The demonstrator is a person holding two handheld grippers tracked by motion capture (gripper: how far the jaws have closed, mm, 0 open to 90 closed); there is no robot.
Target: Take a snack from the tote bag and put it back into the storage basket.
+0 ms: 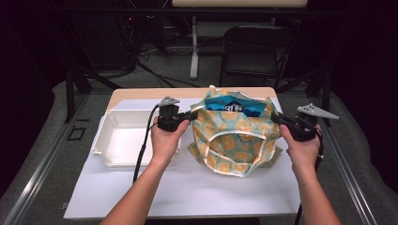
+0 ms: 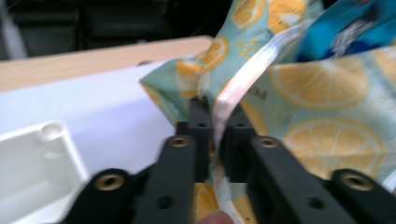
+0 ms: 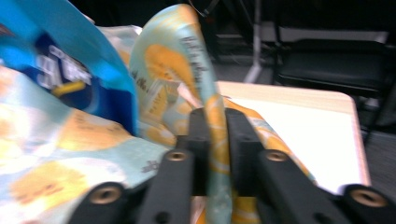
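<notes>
A pale green bag printed with lemon slices [image 1: 234, 133] stands open on the white board [image 1: 187, 192], with a blue packet [image 1: 233, 107] showing in its mouth. My left gripper [image 1: 196, 112] is shut on the bag's left rim; the white-edged fabric [image 2: 243, 84] is pinched between the jaws of my left gripper [image 2: 217, 119]. My right gripper [image 1: 273, 116] is shut on the bag's right rim. In the right gripper view my right gripper [image 3: 218, 128] clamps a fold of lemon fabric [image 3: 187, 60], with the blue packet [image 3: 70, 65] to its left.
A white plastic tub [image 1: 123, 137] lies on the board left of the bag, its corner [image 2: 42, 154] near my left gripper. The wooden tabletop [image 1: 141, 93] edges the board at the back. A black folding chair [image 1: 253, 51] stands beyond the table.
</notes>
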